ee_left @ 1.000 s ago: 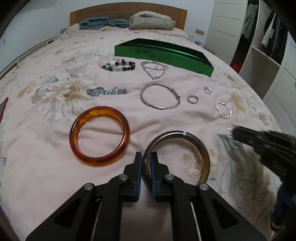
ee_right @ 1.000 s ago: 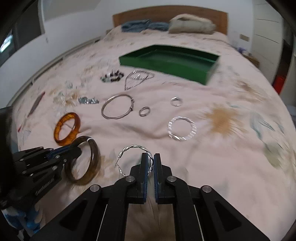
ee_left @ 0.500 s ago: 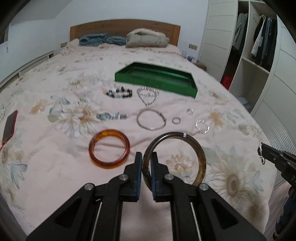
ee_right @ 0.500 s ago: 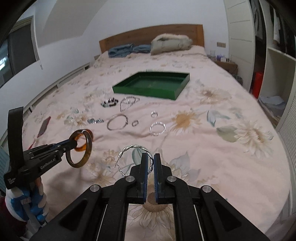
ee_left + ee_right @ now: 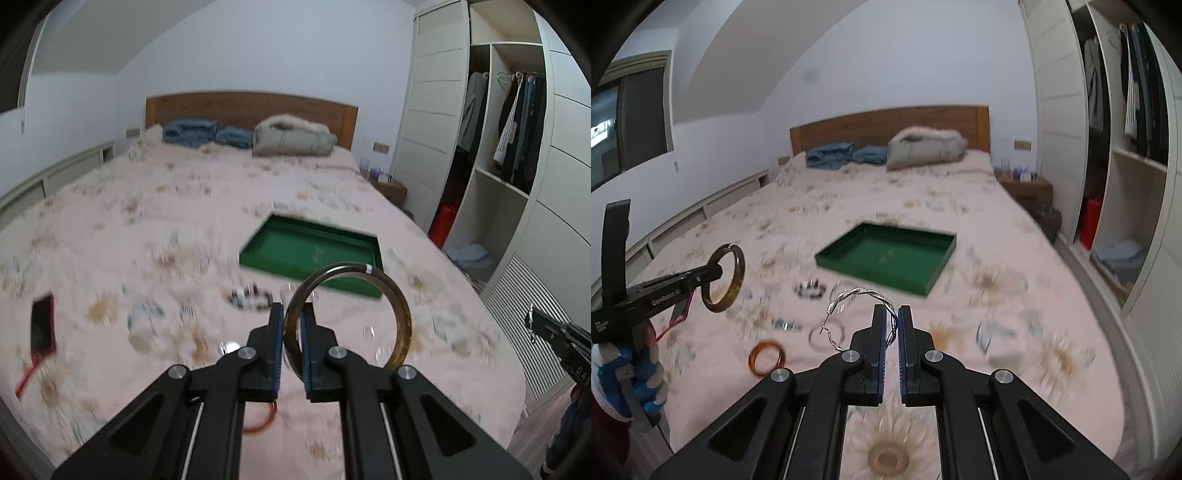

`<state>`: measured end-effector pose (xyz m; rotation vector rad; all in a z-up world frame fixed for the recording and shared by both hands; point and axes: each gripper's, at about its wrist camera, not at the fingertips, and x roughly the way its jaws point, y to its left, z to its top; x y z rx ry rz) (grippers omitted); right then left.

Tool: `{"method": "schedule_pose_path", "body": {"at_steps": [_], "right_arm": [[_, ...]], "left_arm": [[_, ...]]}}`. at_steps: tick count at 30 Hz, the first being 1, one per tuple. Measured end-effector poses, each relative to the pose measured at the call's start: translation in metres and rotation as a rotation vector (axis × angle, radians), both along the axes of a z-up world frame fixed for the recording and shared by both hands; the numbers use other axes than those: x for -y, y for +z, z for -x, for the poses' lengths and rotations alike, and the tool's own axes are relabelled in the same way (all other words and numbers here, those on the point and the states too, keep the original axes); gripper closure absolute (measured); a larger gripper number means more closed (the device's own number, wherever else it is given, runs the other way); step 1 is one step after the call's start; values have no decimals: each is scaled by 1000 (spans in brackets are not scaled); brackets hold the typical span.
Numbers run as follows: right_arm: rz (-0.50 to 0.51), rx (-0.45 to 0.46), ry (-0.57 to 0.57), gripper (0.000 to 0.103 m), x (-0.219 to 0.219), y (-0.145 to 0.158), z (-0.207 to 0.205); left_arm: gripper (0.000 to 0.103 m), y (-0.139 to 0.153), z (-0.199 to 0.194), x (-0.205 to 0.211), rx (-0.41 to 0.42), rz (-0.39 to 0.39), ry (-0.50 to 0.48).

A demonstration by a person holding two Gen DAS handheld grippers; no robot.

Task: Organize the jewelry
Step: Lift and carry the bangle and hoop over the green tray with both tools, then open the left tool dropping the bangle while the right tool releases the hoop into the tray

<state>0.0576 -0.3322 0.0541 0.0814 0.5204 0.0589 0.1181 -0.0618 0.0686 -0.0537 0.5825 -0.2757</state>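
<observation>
Left wrist view: the left tool (image 5: 292, 332) is seen clamped on the rim of a dark brown bangle (image 5: 400, 321), which is held upright and clear of the bed (image 5: 177, 206). The bangle is gripped at its left side between the blue-lined fingers (image 5: 276, 328). A green tray (image 5: 314, 254) is seen lying flat on the floral bedspread beyond the bangle. A beaded bracelet (image 5: 251, 297) is seen on the bedspread just in front of the tray, though blurred. The right tool (image 5: 533, 325) is visible at the right edge.

In the right wrist view, the right tool (image 5: 892, 326) is shown closed on a twisted silver hoop (image 5: 860, 295), held raised above the bed (image 5: 979, 258). The left tool (image 5: 718, 271) is seen at the left, raised with the dark brown bangle (image 5: 726, 277) in its grip. An amber bangle (image 5: 767, 358) and a plain silver bangle (image 5: 827, 336) are seen lying on the bedspread below, well apart from the green tray (image 5: 886, 254). The tray interior appears bare, but motion blur prevents certainty. A red-edged phone (image 5: 42, 328) is seen at the left of the bed.
</observation>
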Motion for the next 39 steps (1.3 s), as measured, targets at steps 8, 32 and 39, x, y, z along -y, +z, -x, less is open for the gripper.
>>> {"method": "schedule_pose_path", "body": {"at_steps": [8,32,39], "right_arm": [[32,73,-26,97,9,57,-41],[29,-59,1,97,21,-14,-275],[-1,-194,27,97,22,-96,-340]], "left_arm": [[95,57,-41,7,44,4,-5],[95,-18,-240,47,-103,-81,25],[95,-94,-303,68,-231,-96,40]]}}
